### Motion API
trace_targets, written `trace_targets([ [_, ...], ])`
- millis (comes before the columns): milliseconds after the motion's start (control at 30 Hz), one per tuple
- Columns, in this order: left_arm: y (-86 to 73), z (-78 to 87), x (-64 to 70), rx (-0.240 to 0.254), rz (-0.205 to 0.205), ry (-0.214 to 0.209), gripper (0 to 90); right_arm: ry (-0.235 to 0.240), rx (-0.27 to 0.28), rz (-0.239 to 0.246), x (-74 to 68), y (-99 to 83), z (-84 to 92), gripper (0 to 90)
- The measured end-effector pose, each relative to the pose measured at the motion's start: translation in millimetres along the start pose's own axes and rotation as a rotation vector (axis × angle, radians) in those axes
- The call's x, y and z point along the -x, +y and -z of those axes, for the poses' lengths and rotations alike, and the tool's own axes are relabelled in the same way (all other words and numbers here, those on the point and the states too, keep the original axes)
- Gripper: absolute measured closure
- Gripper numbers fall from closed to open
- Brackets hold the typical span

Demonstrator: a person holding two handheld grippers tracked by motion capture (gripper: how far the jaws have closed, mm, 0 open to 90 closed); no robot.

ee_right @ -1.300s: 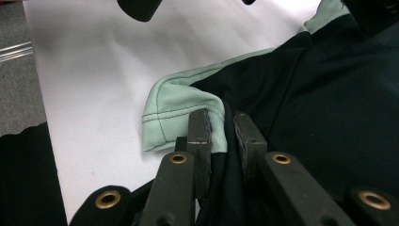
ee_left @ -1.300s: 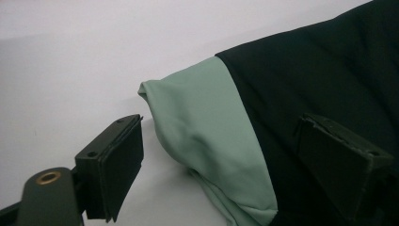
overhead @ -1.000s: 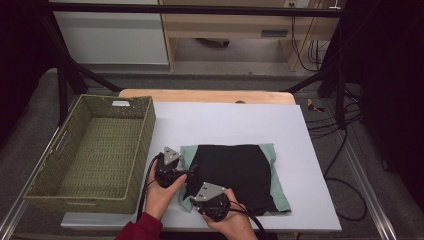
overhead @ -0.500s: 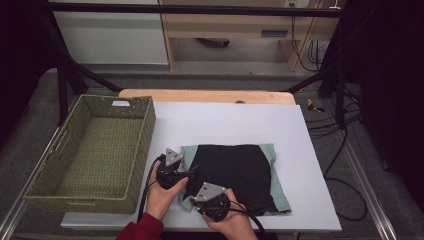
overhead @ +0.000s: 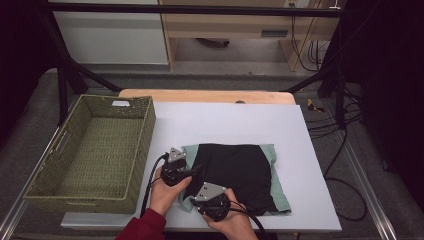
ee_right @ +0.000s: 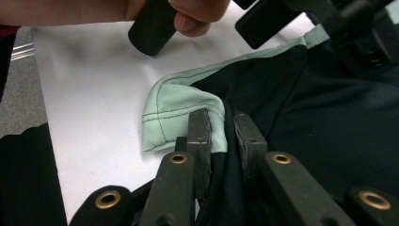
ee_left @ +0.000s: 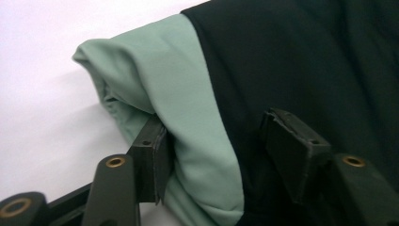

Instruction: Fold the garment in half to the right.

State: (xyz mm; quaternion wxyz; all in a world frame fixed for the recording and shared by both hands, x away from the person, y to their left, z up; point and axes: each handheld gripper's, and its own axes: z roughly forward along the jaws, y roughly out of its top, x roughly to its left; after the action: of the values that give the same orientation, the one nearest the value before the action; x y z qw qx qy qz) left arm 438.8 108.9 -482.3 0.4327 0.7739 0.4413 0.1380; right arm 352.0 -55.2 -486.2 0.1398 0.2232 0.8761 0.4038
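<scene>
White tabletop (overhead: 225, 120) is seen beneath the work. The left gripper (ee_left: 221, 146) is set astride the folded green-and-black garment (overhead: 240, 175), its jaws half apart and just closing, a fold of cloth humped between them, one pad touching. Just beside it, the right gripper (ee_right: 221, 136) is clamped on the garment's near corner. Farther left, a woven basket (overhead: 142, 145) is seen.

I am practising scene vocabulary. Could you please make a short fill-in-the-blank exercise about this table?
1. The woven basket stands to the ____ of the folded garment in the high view.
2. The garment is black and pale ____.
3. The right gripper is ____ on the garment's edge.

Missing words: left; green; shut
</scene>
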Motion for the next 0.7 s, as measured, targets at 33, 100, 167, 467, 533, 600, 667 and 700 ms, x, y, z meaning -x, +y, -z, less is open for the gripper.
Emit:
trace_targets([
  [33, 2.6, -2.2, 2.8, -0.014, -0.011, -0.001, 44.8, 0.001, 0.0, 0.0, 0.1, 0.0, 0.0, 79.8],
  [100, 3.9, -3.6, 3.9, -0.02, -0.017, -0.007, 45.9, 0.001, 0.0, 0.0, 0.1, 0.0, 0.0, 79.8],
  [167, 6.2, -5.7, 5.6, -0.027, -0.021, -0.011, 48.6, 0.0, 0.0, 0.0, -0.1, 0.0, 0.0, 79.8],
  [467, 8.0, -3.2, 2.2, -0.003, 0.016, -0.018, 75.4, -0.016, -0.001, 0.019, -2.6, 0.9, 0.7, 80.3],
  [533, 8.5, -1.5, 3.0, -0.001, 0.012, -0.015, 76.2, -0.02, -0.003, 0.021, -3.2, 1.3, 0.9, 80.4],
  [600, 9.6, 0.1, 3.3, 0.004, 0.01, -0.011, 77.4, -0.027, -0.009, 0.029, -4.3, 2.5, 2.2, 80.6],
  [667, 11.8, 2.1, 2.6, 0.014, 0.017, -0.002, 78.2, -0.031, -0.003, 0.027, -5.4, 4.0, 4.4, 80.8],
  [700, 13.1, 3.0, 2.2, 0.018, 0.019, 0.004, 78.6, -0.033, 0.003, 0.035, -5.2, 5.5, 6.6, 81.0],
])
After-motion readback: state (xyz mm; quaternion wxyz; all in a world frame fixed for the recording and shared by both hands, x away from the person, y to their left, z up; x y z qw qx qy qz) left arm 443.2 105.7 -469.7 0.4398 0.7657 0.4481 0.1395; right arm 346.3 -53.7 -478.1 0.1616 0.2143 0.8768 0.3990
